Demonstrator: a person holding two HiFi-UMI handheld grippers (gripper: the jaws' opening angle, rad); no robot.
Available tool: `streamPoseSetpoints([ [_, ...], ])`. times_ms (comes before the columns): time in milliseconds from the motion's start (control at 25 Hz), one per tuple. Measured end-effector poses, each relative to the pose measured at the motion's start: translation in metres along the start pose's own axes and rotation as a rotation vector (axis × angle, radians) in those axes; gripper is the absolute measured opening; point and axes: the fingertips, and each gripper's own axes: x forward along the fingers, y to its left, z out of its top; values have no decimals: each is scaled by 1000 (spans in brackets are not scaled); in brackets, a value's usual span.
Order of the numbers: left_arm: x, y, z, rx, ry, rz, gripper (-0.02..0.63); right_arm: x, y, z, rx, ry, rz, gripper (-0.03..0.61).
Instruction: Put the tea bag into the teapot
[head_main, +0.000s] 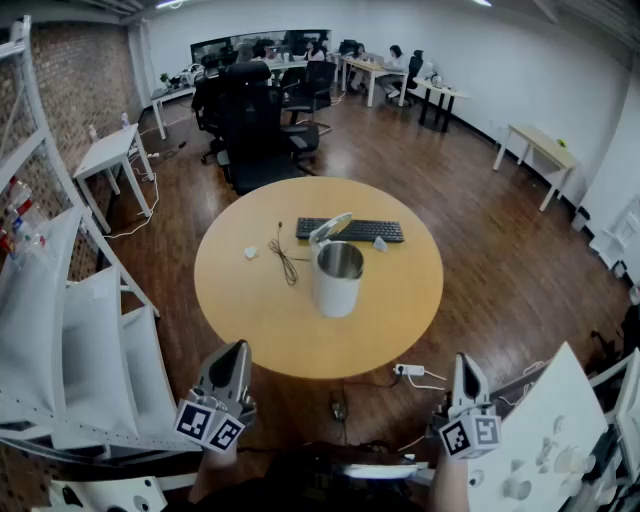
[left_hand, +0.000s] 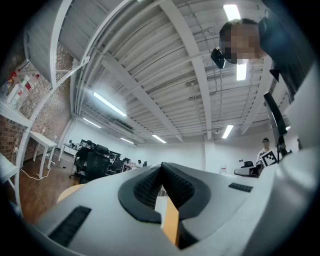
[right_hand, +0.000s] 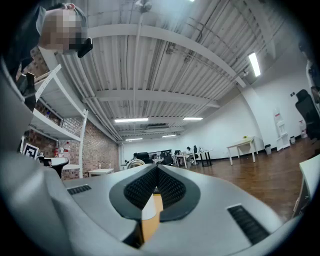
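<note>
A steel teapot with its lid flipped up stands in the middle of the round wooden table. A small white packet, probably the tea bag, lies to its left, next to a thin dark string. My left gripper and right gripper hover below the table's near edge, well short of the teapot. Both point forward and slightly upward. Each pair of jaws is shut with nothing between them, as the left gripper and the right gripper also show in their own views.
A black keyboard lies behind the teapot, with a small pale object beside it. A power strip and cables lie on the floor under the near edge. White shelving stands at the left; office chairs stand beyond the table.
</note>
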Motion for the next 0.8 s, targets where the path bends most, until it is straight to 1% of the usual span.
streamPoseSetpoints([
  [120,-2,5,-1,-12,4,-13,2,1,8,-1,-30,8,-4,0],
  [240,-4,8,-5,-21,12,-18,2,-3,8,-4,-24,23,-23,0],
  [400,2,17,-6,1,28,-14,2,0,9,-12,-16,41,-32,0],
  [520,8,23,-7,16,39,-25,2,11,13,-15,-5,43,-21,0],
  [640,14,28,-9,10,44,-27,2,29,13,-10,-21,35,-19,0],
  [800,29,41,-15,10,55,7,2,58,5,-8,-27,27,-8,0],
])
